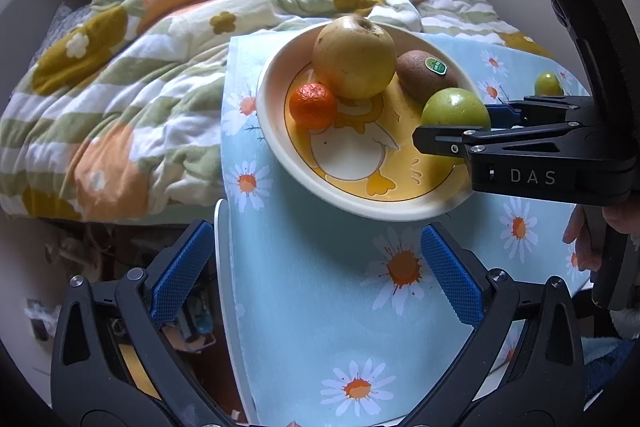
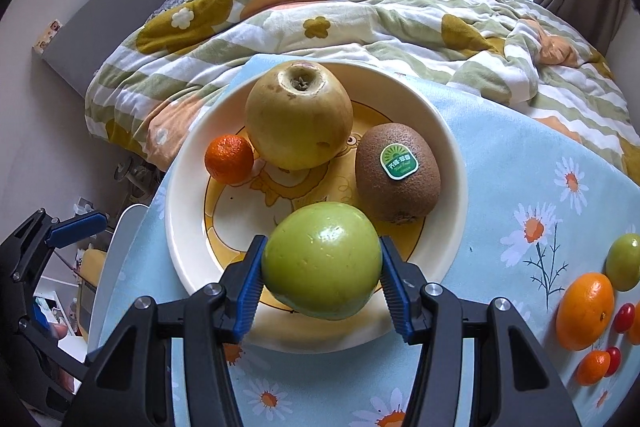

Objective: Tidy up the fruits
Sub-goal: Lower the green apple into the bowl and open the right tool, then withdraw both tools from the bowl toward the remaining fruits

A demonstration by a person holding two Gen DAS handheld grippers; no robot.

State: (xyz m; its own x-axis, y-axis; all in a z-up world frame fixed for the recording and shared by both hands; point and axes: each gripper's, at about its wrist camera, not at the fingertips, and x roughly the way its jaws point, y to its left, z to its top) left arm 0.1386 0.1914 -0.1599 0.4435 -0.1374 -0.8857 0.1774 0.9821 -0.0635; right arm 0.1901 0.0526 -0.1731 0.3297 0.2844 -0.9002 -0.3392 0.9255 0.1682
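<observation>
A cream plate (image 2: pixel 180 219) with a yellow duck picture holds a large yellow pear (image 2: pixel 298 115), a small tangerine (image 2: pixel 229 158) and a brown kiwi (image 2: pixel 396 173) with a green sticker. My right gripper (image 2: pixel 322 273) is shut on a green apple (image 2: pixel 322 261), held over the plate's near rim. In the left wrist view the plate (image 1: pixel 272 143), the pear (image 1: pixel 354 57), the tangerine (image 1: pixel 313 105), the kiwi (image 1: pixel 426 71) and the apple (image 1: pixel 455 107) show, with the right gripper (image 1: pixel 448 125) coming in from the right. My left gripper (image 1: pixel 316 269) is open and empty above the cloth.
The plate stands on a blue daisy cloth (image 2: pixel 520 155). To the right lie an orange (image 2: pixel 584 311), a small green fruit (image 2: pixel 623 262), a small tangerine (image 2: pixel 594 367) and cherry tomatoes (image 2: pixel 623 317). A flowered quilt (image 2: pixel 360 11) lies behind.
</observation>
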